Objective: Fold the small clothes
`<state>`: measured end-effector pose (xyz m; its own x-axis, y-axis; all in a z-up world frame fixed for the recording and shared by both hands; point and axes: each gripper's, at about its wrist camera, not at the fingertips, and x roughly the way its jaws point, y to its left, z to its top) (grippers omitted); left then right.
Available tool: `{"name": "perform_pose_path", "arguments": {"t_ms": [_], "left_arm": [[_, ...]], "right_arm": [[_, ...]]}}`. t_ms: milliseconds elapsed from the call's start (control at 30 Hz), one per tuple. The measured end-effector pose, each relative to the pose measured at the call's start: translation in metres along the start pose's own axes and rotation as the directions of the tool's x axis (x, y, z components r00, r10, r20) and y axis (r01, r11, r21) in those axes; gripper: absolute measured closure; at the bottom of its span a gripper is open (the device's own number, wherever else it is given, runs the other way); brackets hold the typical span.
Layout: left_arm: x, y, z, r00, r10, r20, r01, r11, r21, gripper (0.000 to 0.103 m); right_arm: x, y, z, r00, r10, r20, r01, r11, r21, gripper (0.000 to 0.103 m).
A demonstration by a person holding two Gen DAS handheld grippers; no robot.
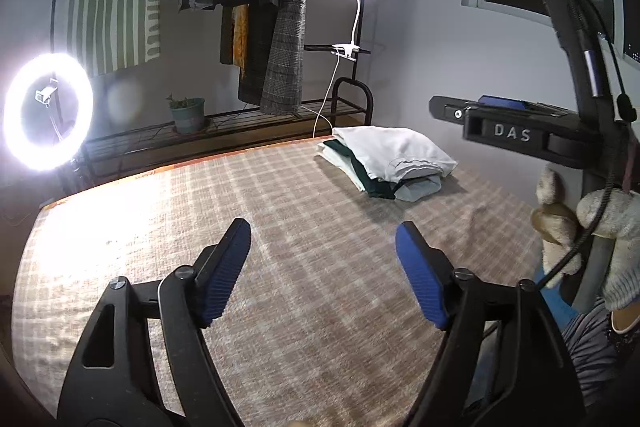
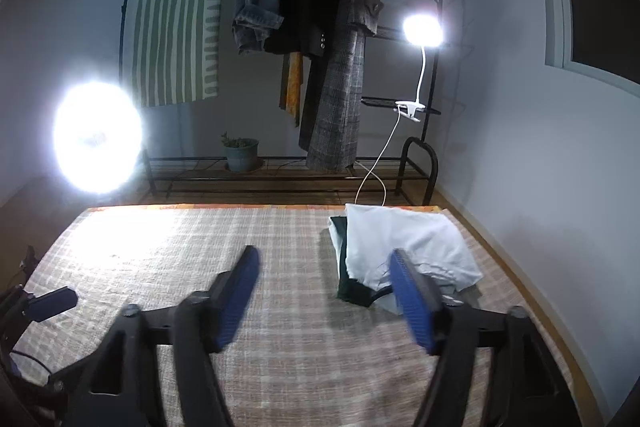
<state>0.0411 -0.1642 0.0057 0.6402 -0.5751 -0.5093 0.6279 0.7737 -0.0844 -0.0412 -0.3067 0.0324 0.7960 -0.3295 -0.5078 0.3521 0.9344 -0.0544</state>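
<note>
Folded clothes stack [image 2: 404, 251] on checked cloth [image 2: 200, 247]; both tongs [image 1: 323, 267] [image 2: 326, 295] gape empty.

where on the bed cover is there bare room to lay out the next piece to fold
Bare checked cover runs from the ring light side across to the stack of folded clothes, and forward under both open grippers, left and right. The far right corner is crowded by the stack.

surface: plaid-covered table [image 2: 280, 347] | on it: stack of folded clothes [image 2: 404, 251], far right corner, white on top
</note>
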Motion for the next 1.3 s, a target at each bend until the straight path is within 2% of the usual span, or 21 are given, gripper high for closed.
{"name": "perform_pose_path", "arguments": {"t_ms": [167, 267, 533, 900, 1300], "left_arm": [[0.002, 0.005, -0.010, 1.000, 0.016, -0.021, -0.016, 0.999, 0.029, 0.015], [0.005, 0.008, -0.015, 0.998, 0.046, -0.034, -0.045, 0.998, 0.037, 0.006], [0.009, 0.013, -0.023, 0.991, 0.132, -0.036, -0.128, 0.988, 0.087, 0.001], [0.006, 0.019, -0.021, 0.987, 0.155, -0.032, -0.152, 0.985, 0.083, 0.001], [0.001, 0.019, -0.019, 0.988, 0.154, -0.021, -0.151, 0.985, 0.081, 0.000]], "right_arm": [[0.012, 0.002, -0.008, 1.000, -0.018, -0.006, 0.018, 1.000, 0.010, 0.010], [0.019, 0.001, -0.011, 0.999, -0.038, -0.017, 0.038, 0.999, 0.026, 0.001], [0.030, 0.004, -0.012, 0.998, -0.052, -0.021, 0.053, 0.998, 0.037, 0.000], [0.033, 0.019, -0.015, 0.998, -0.056, -0.011, 0.056, 0.998, 0.001, 0.000], [0.034, 0.019, -0.015, 0.998, -0.055, -0.015, 0.055, 0.998, 0.004, 0.000]]}}
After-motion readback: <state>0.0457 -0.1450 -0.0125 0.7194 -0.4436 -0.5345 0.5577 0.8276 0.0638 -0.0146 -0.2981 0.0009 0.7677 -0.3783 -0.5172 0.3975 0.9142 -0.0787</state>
